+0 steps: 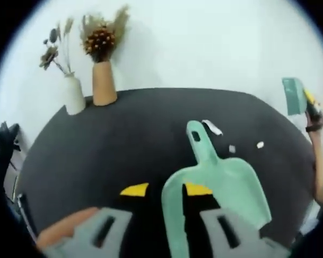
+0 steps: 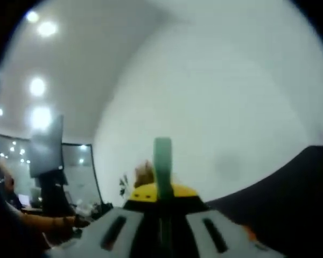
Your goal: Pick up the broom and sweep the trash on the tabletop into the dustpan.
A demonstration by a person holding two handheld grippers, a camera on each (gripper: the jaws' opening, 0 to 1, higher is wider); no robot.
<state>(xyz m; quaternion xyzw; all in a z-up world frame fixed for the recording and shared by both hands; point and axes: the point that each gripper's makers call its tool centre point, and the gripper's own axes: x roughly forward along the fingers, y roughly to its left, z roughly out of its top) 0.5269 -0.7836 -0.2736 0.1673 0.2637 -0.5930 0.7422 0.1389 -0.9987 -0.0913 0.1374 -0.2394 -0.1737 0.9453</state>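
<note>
Well, through the left gripper view the left gripper hangs low over the dark tabletop, jaws apart, with the near rim of the mint-green dustpan standing between the yellow tips. The pan lies flat, handle pointing away toward the far edge. Past the handle a few white scraps of trash sit loose on the surface, well apart from the pan's mouth. Two vases with dried flowers stand at the far rim by the wall. Off to the right the other gripper is raised, with something green held up above the table.

Over in the right gripper view the right gripper points up at the white wall, jaws clamped on a slim green stem, the broom handle as I judge it.

So the broom looks picked up; sweeping has not started, and all the scraps remain outside the pan. No writing or brand is legible anywhere.
</note>
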